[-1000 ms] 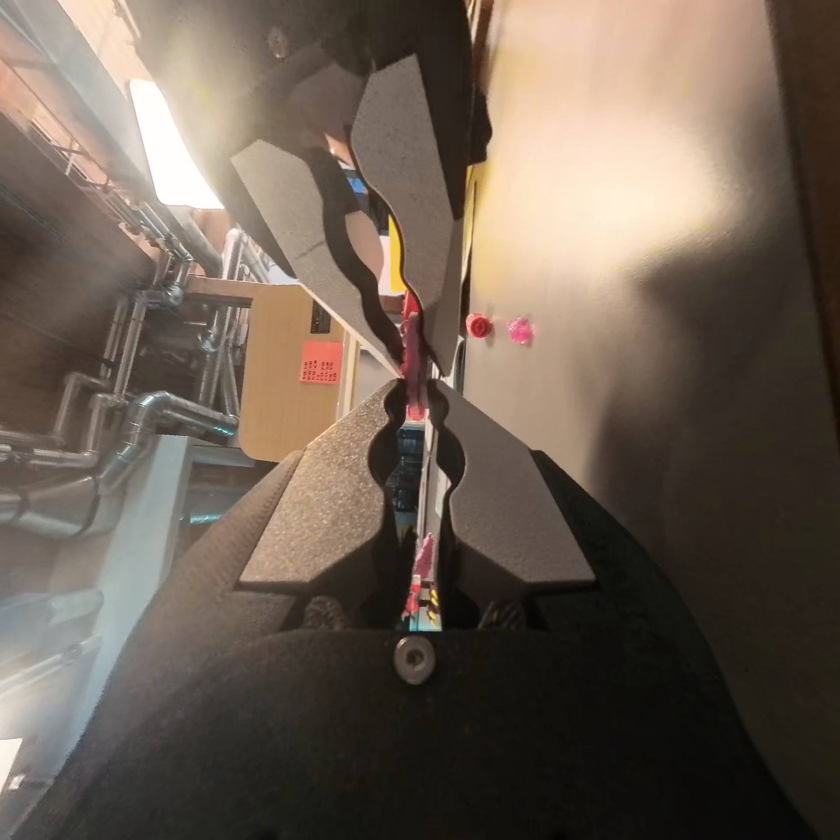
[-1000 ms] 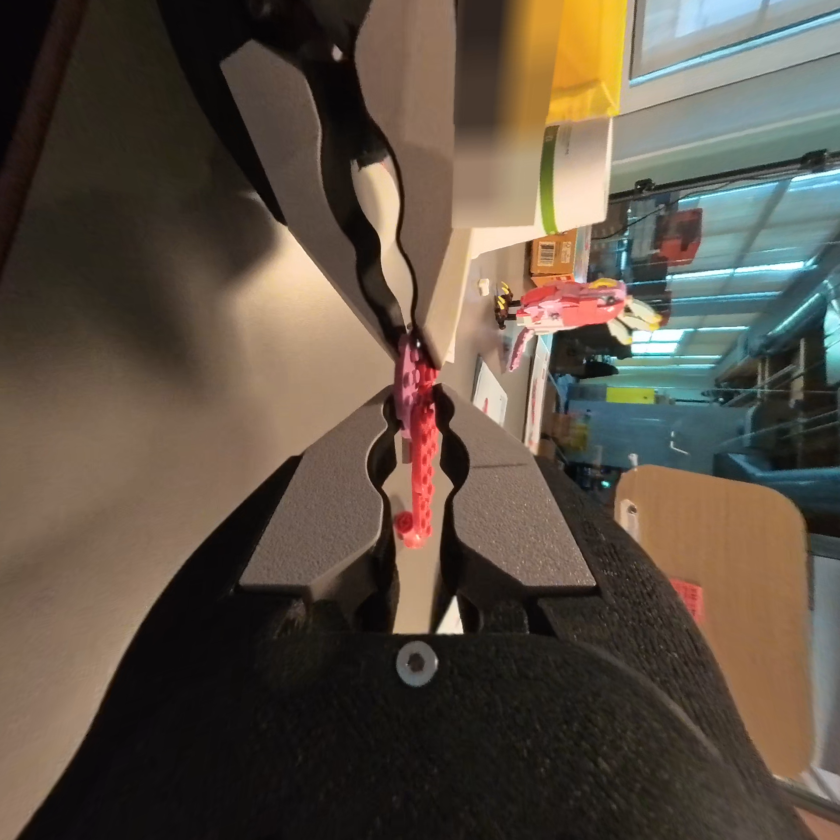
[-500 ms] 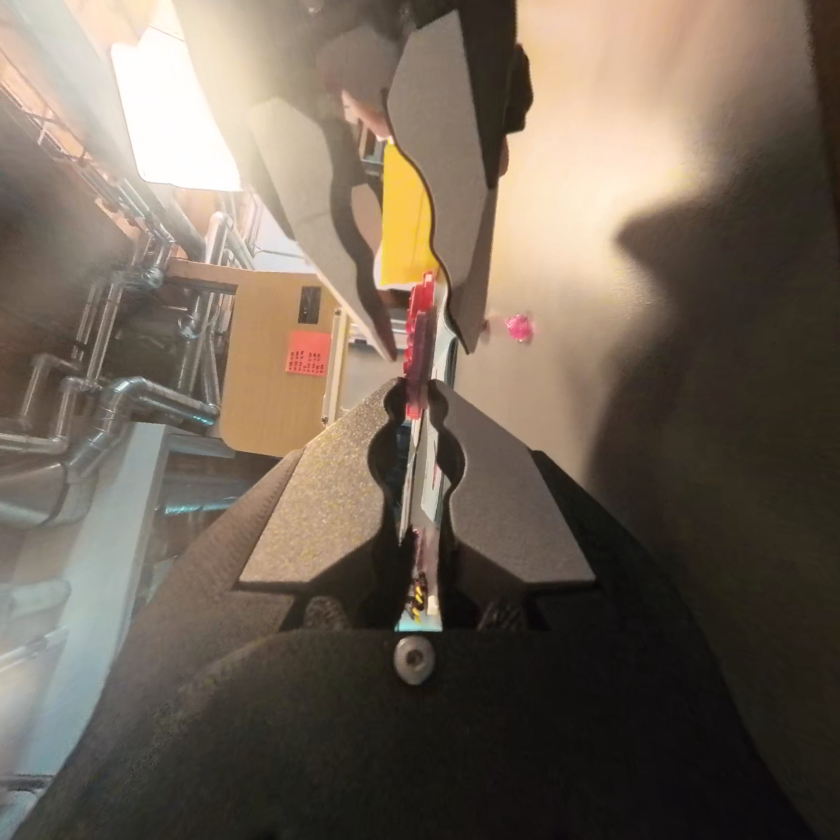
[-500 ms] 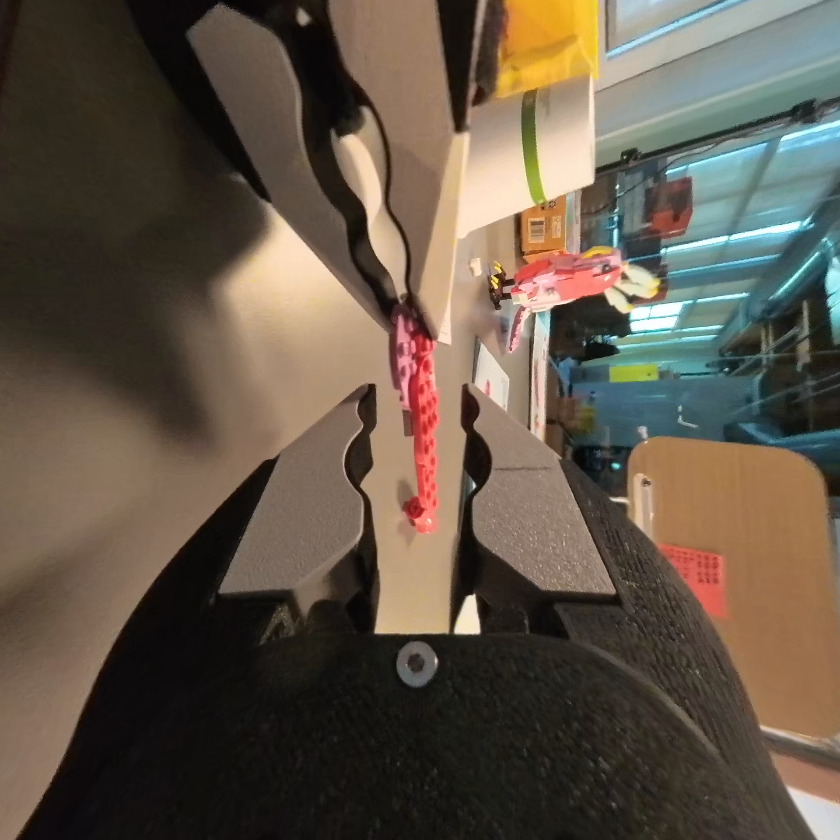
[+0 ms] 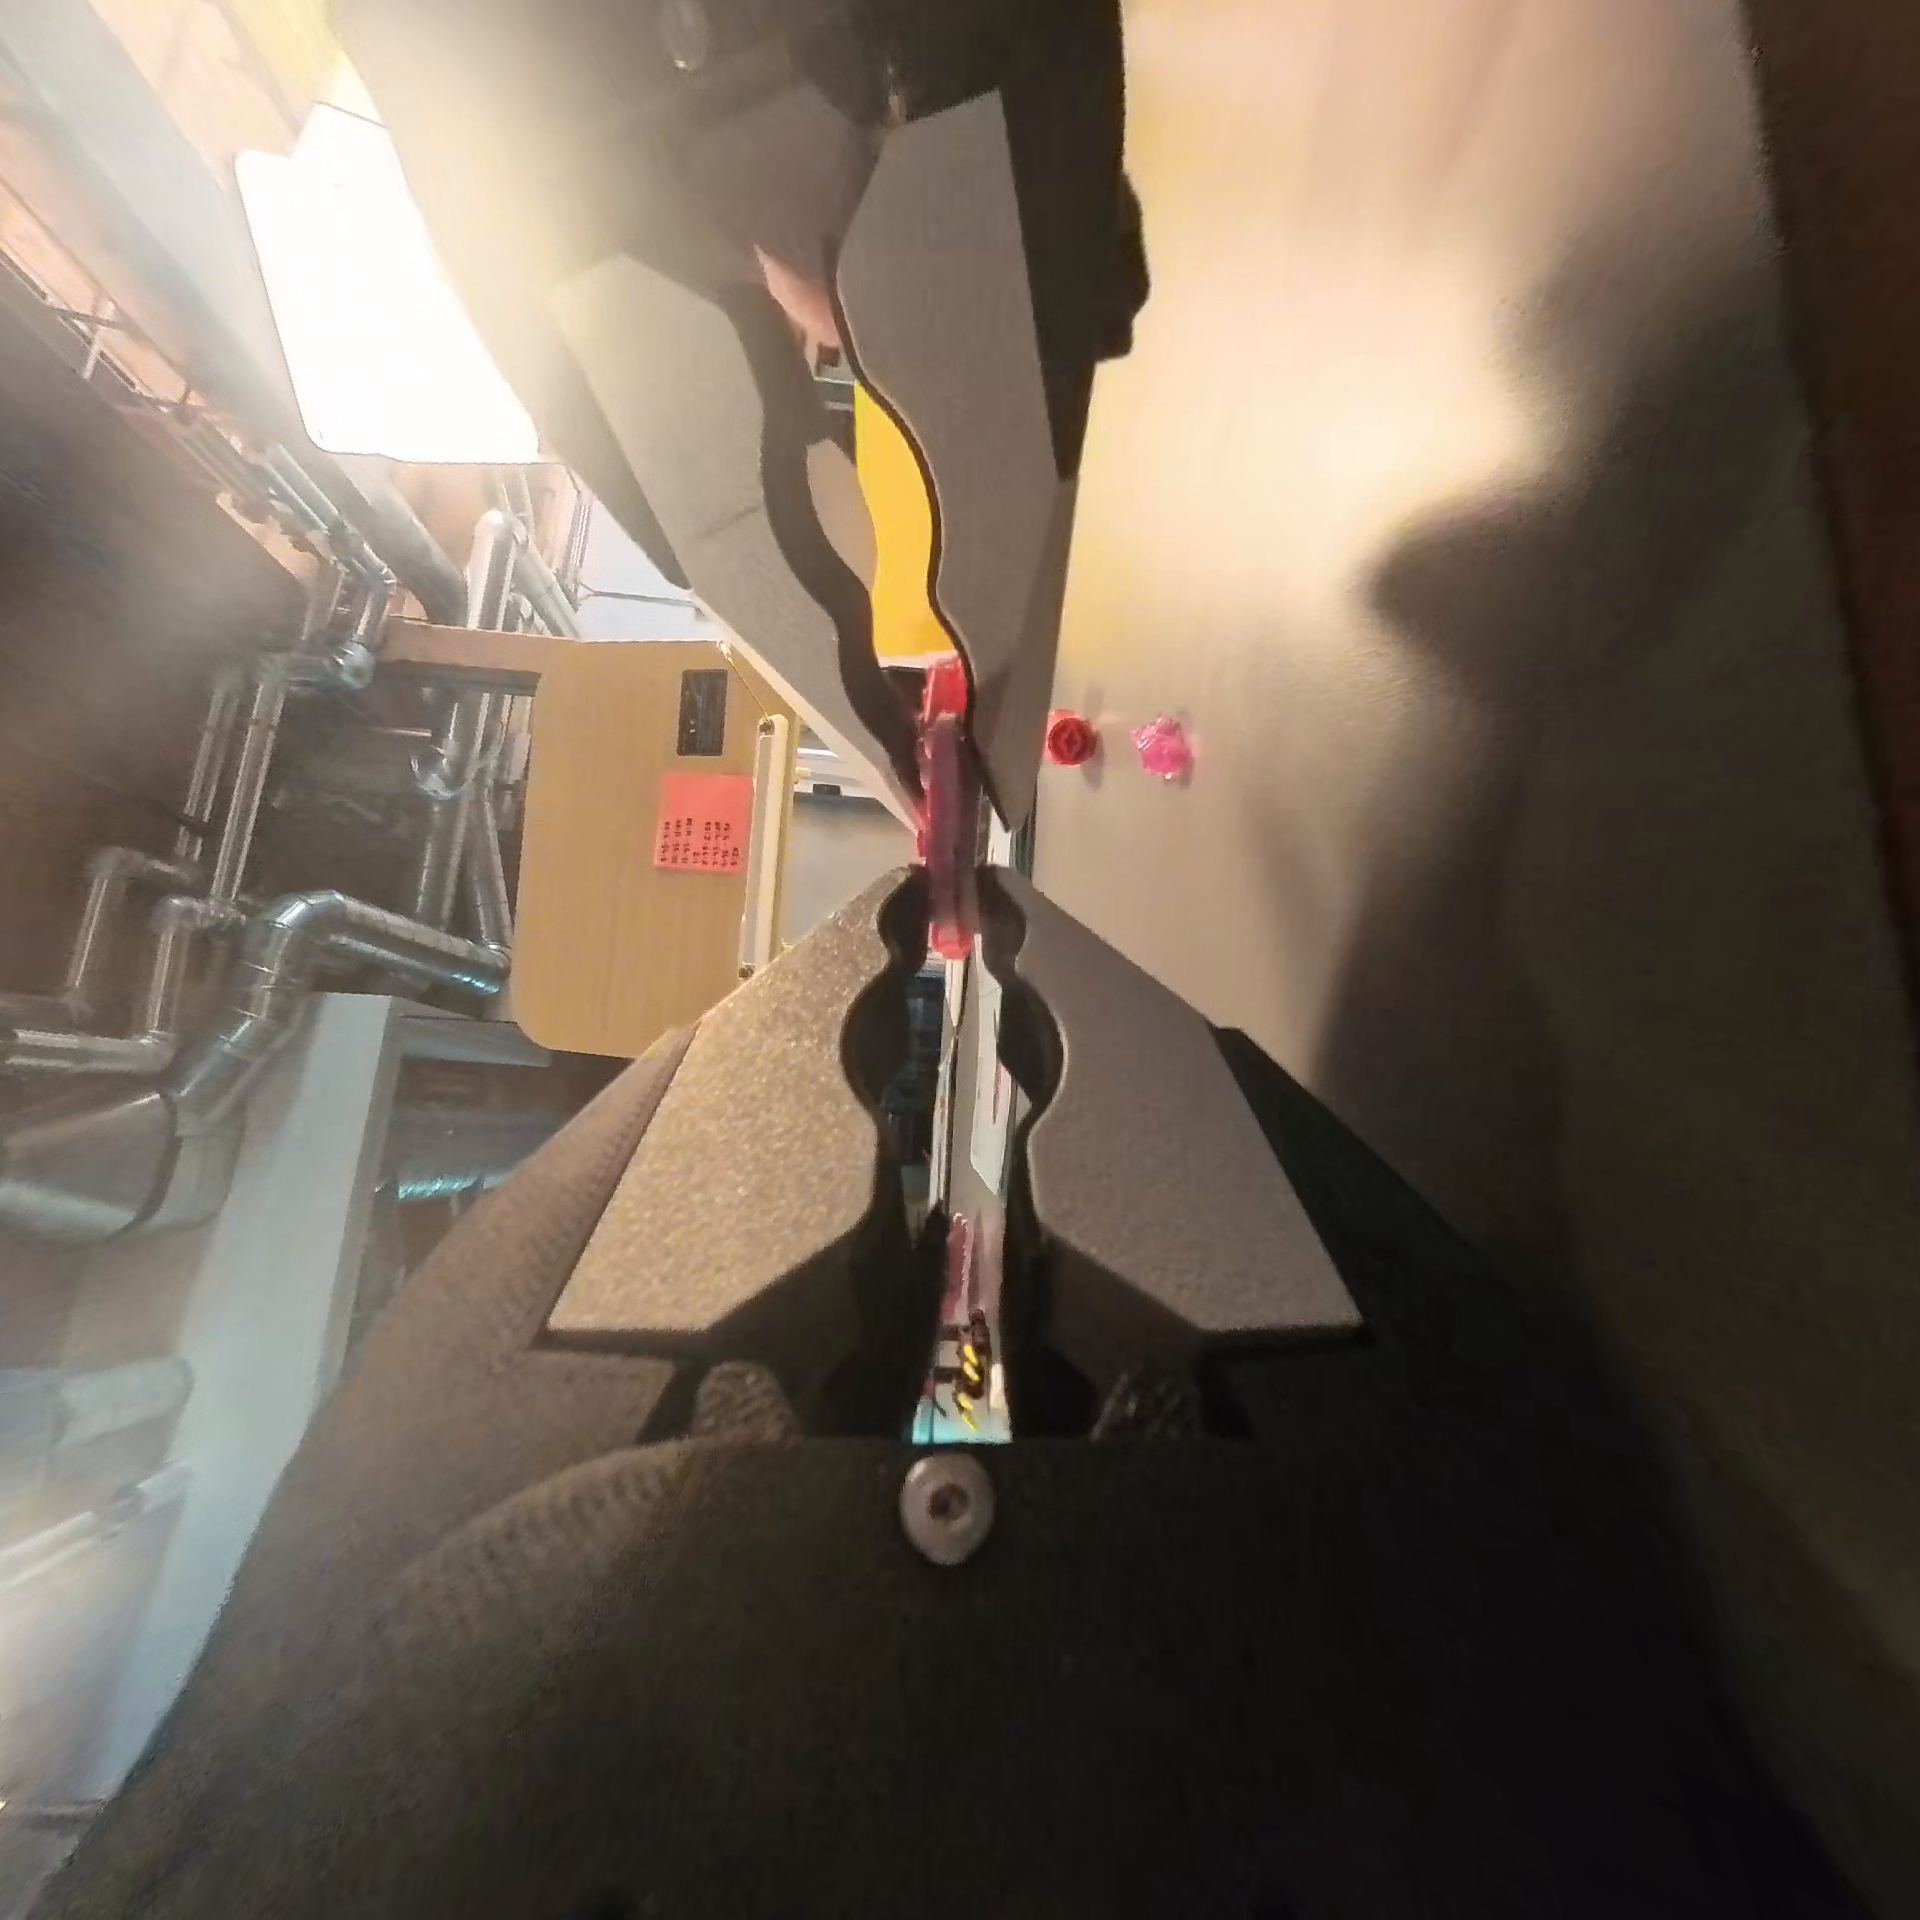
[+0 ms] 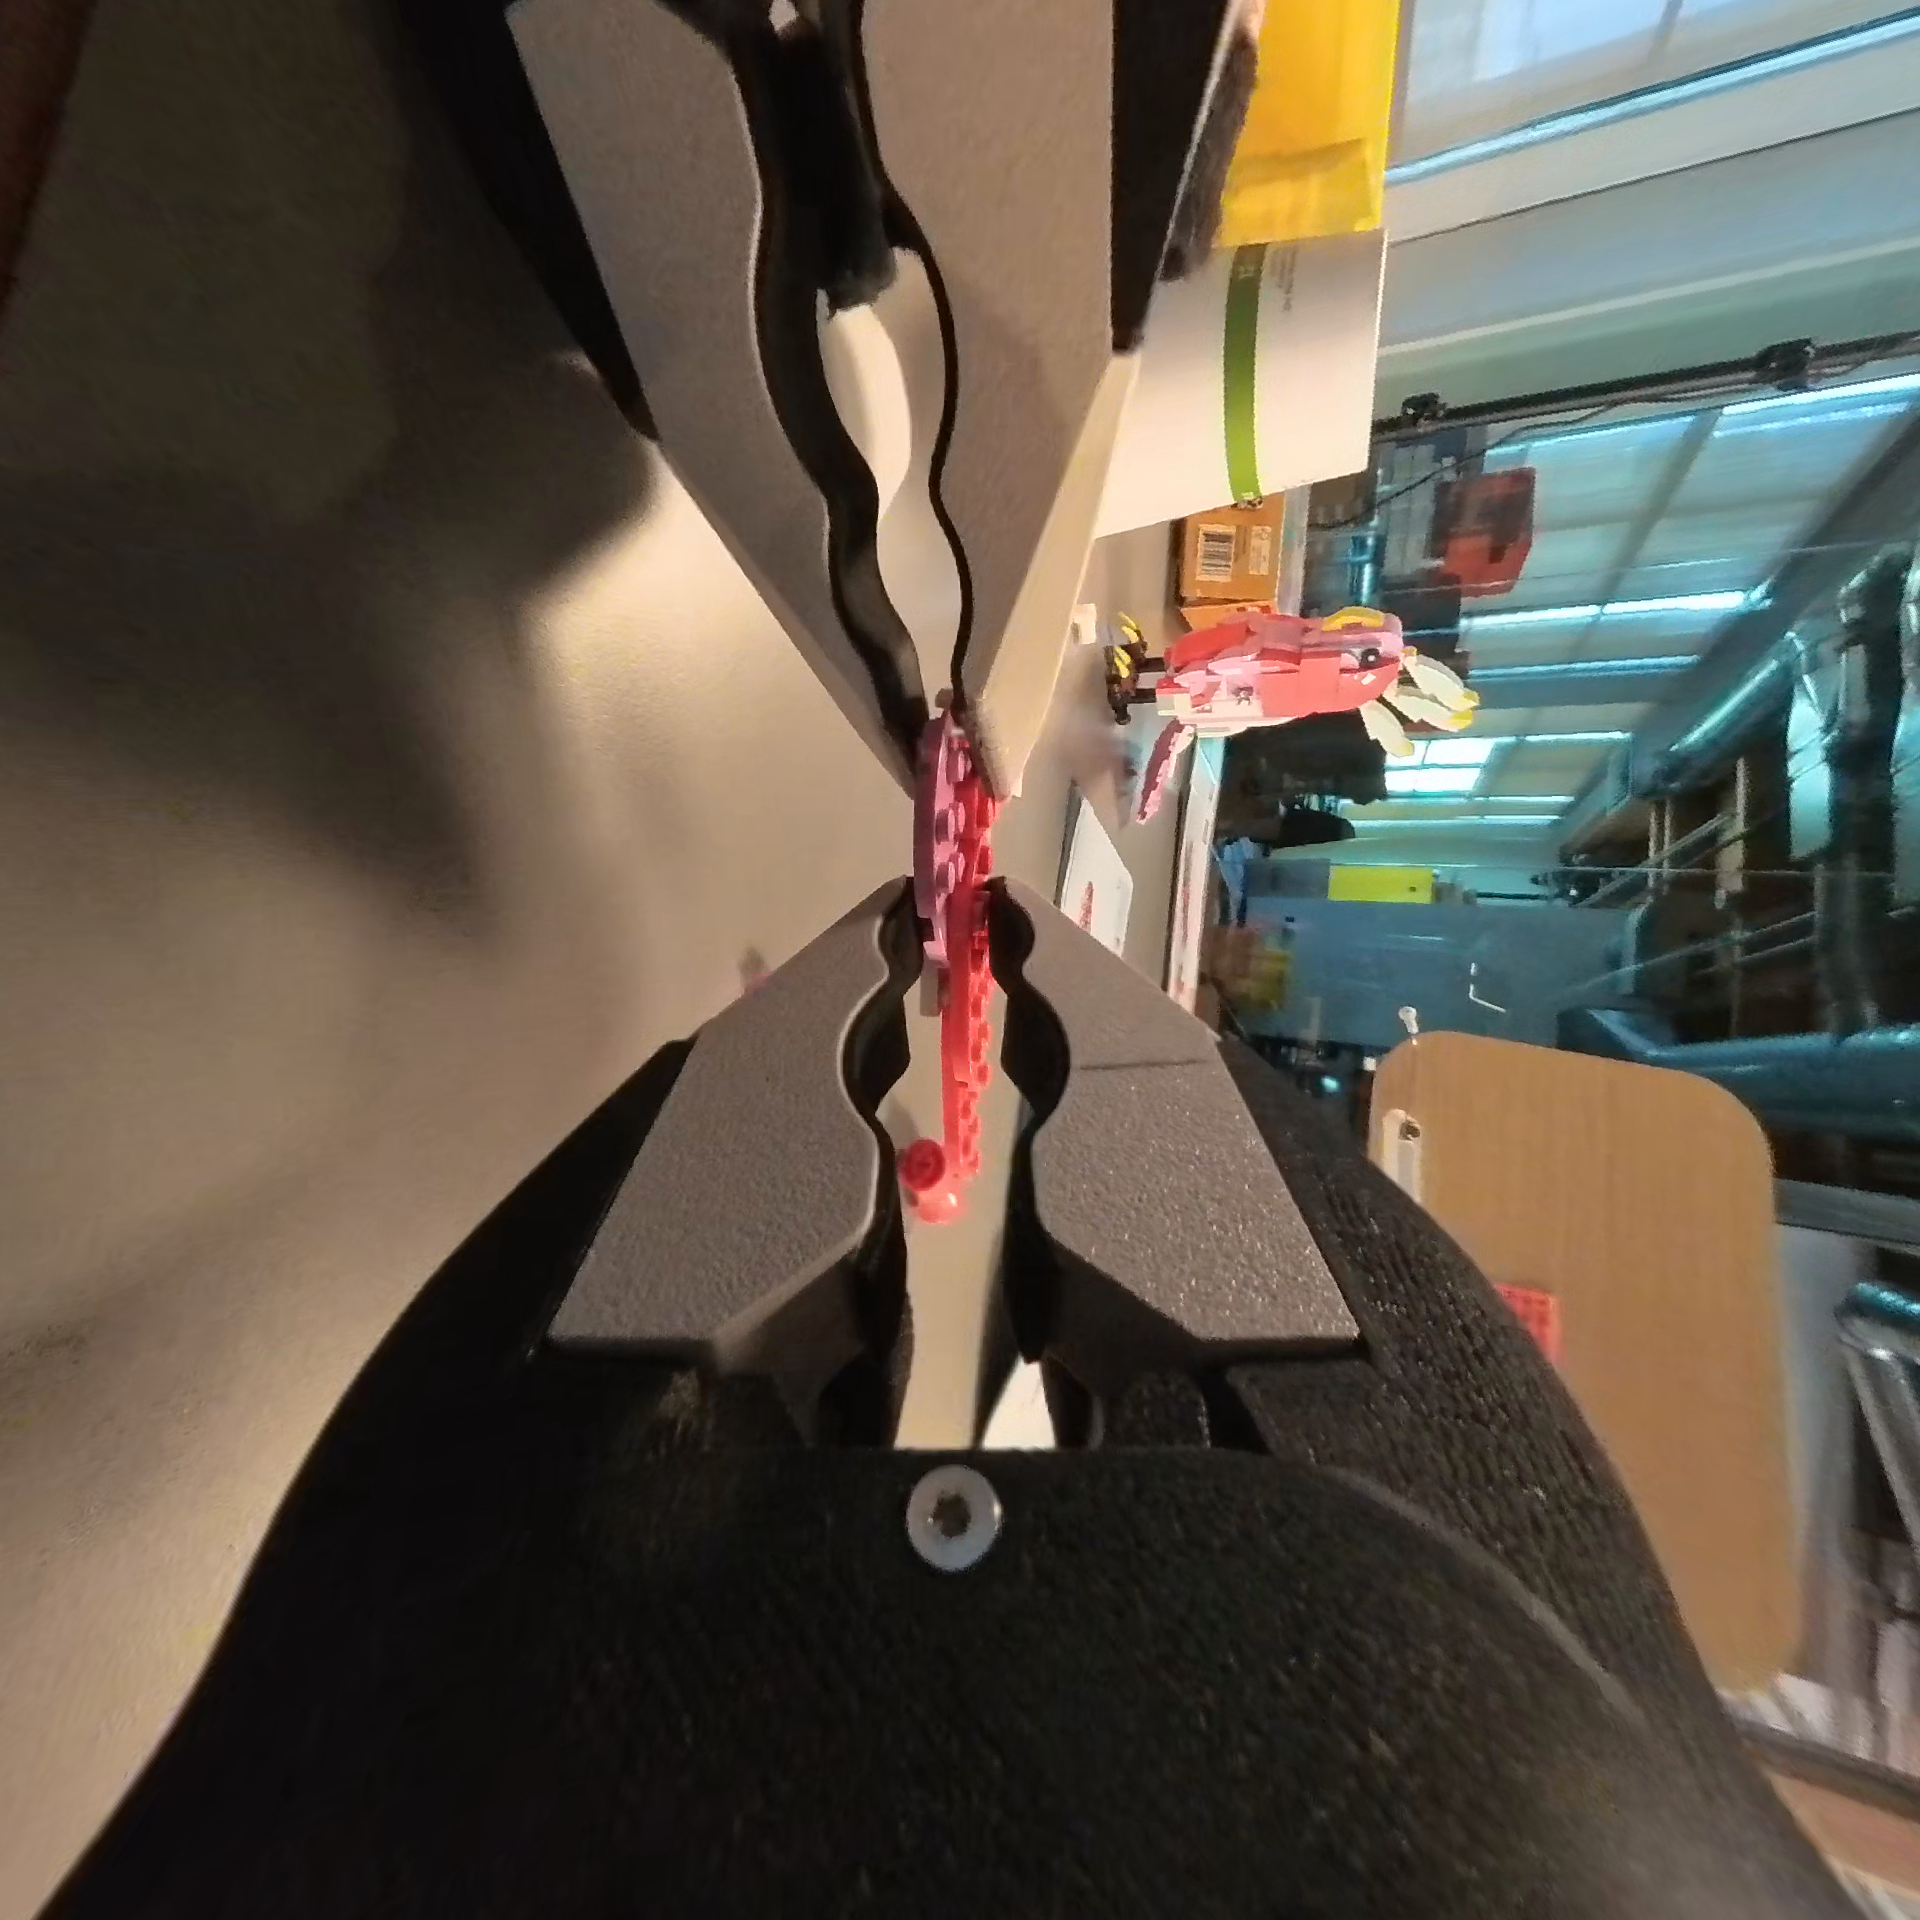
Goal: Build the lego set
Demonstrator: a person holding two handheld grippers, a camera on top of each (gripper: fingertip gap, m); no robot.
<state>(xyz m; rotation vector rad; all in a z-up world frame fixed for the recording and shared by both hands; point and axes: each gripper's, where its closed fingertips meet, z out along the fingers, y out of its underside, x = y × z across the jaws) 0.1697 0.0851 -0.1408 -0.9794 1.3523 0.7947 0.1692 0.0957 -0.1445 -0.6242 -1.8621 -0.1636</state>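
Observation:
A flat assembly of pink and red brick plates (image 6: 961,987) hangs in the air beside the grey table (image 6: 312,935), held from both ends. My right gripper (image 6: 951,904) is shut on its near part; its red curled tail lies between my fingers. My left gripper (image 6: 951,743) faces it and pinches the far pink end. In the left wrist view, my left gripper (image 5: 951,904) is shut on the same assembly (image 5: 951,821), and the right gripper (image 5: 956,743) grips its far red end. A small red round piece (image 5: 1070,740) and a clear pink piece (image 5: 1164,746) lie on the table (image 5: 1403,1039).
A built pink and red brick animal (image 6: 1299,675) stands farther along the table, near a booklet (image 6: 1096,883), a cardboard box (image 6: 1226,561), a white box with a green stripe (image 6: 1299,364) and a yellow packet (image 6: 1309,104). A wooden chair back (image 6: 1558,1299) stands beyond the table edge. Left and right tips are no more than a few centimetres apart.
My right gripper opened off the plate assembly half a second ago and has shut on it once more. My left gripper kept its hold throughout.

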